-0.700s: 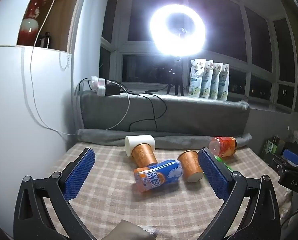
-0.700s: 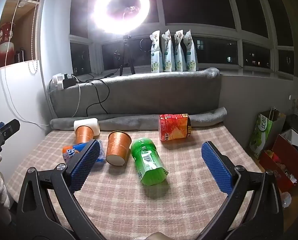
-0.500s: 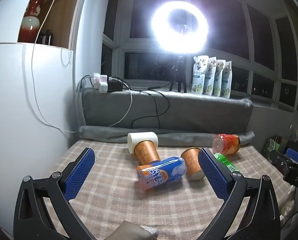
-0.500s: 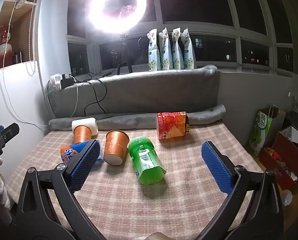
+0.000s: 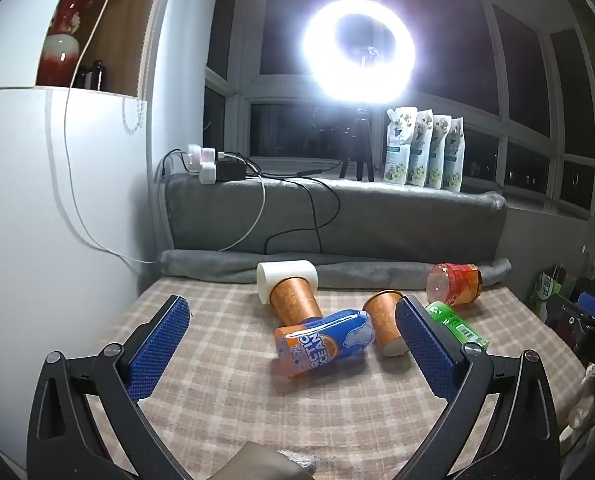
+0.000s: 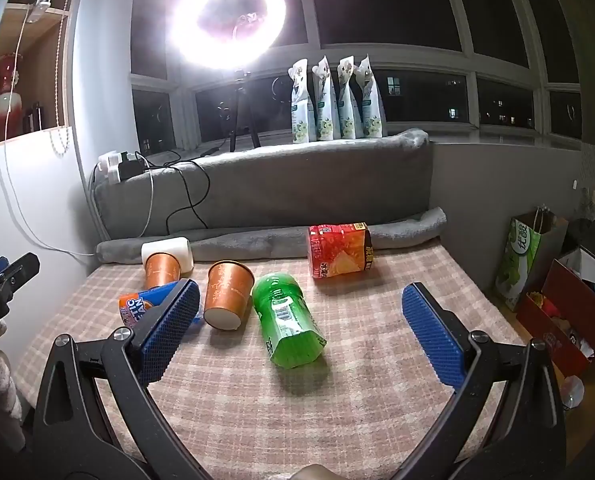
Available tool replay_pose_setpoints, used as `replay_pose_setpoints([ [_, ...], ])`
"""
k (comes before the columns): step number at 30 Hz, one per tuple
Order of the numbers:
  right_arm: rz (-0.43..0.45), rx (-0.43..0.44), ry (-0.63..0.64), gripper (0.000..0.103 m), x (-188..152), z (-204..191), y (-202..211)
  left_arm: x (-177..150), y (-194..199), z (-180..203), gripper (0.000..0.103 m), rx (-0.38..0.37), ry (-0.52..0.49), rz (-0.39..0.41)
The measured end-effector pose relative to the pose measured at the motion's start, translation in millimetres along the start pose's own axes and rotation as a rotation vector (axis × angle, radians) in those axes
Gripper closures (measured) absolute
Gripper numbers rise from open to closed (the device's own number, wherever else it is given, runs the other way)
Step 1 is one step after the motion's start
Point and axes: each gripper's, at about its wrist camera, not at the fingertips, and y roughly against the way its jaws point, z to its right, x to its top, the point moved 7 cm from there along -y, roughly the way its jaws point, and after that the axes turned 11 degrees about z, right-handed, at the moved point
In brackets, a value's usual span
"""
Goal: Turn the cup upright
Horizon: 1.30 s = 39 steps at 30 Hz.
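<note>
Two orange paper cups lie on their sides on the checked cloth. One orange cup (image 5: 382,322) (image 6: 227,294) lies mid-table with its mouth toward the back. The other orange cup (image 5: 295,300) (image 6: 161,272) has its mouth inside a white cup (image 5: 285,278) (image 6: 167,250). My left gripper (image 5: 291,344) is open and empty, hovering short of the cups. My right gripper (image 6: 301,326) is open and empty, above a green bottle.
A blue and orange can (image 5: 323,342) (image 6: 145,306), a green bottle (image 6: 289,320) (image 5: 455,324) and a red carton (image 6: 339,250) (image 5: 453,284) lie on the cloth. A grey padded ledge (image 5: 337,220) runs behind. A white wall (image 5: 57,220) stands left. Bags (image 6: 533,264) sit right.
Both grippers have drifted slightly; the objects sit a little lower and nearer in view. Nothing was grasped, and both stay open.
</note>
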Motion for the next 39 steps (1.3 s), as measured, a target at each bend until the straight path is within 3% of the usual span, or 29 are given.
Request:
replay_pose_setpoints([
  [39,-0.007,0.006,0.012,0.0,2.2,-5.3,-3.4,-5.1,-3.3,-1.0,0.001,0.007,0.013,-0.015],
])
